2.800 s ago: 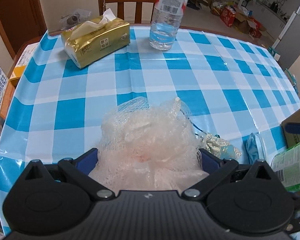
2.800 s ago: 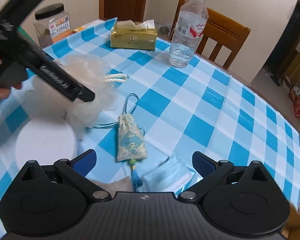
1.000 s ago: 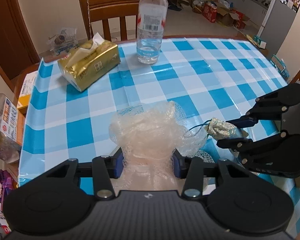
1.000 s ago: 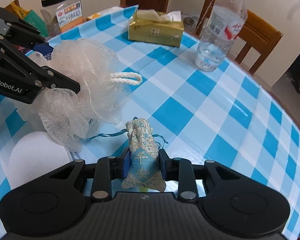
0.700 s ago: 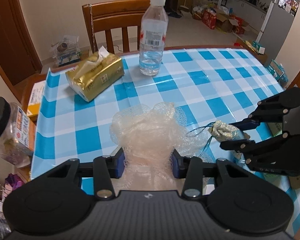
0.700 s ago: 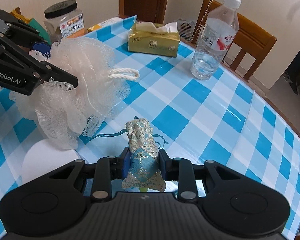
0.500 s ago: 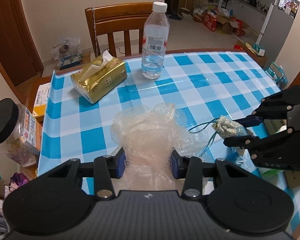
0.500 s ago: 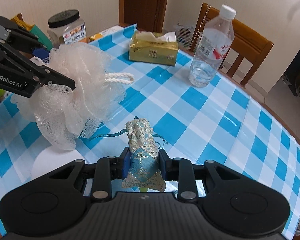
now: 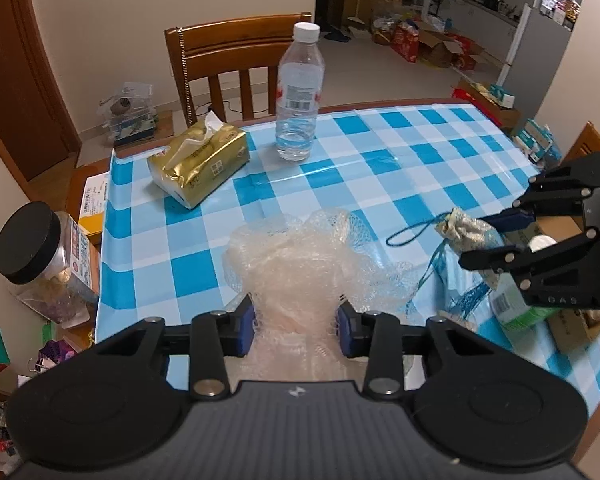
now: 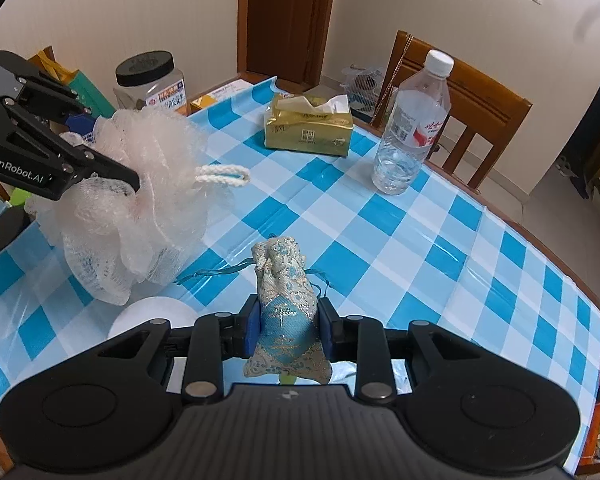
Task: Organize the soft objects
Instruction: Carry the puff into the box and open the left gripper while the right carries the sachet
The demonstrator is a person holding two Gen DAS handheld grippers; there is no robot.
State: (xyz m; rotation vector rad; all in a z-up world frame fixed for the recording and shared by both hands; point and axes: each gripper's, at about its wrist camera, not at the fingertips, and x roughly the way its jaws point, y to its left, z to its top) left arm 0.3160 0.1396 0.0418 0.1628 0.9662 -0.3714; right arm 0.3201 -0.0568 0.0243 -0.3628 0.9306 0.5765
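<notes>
A blue-checked table (image 10: 420, 240) carries one water bottle (image 10: 410, 124) and one gold tissue pack (image 10: 308, 128) just left of it. Nearer than the bottle, two soft things hang lifted — left gripper (image 9: 296, 326) clamped on one mesh loofah (image 9: 300, 268), right gripper (image 10: 288, 330) squeezing one brocade pouch (image 10: 286, 304).

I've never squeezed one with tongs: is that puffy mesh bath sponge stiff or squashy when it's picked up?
Likely squashy: the bath sponge pinches in narrow where the left gripper clamps it. Probably very light, being airy see-through netting. Its loose folds droop below the grip, so it looks floppy.
</notes>
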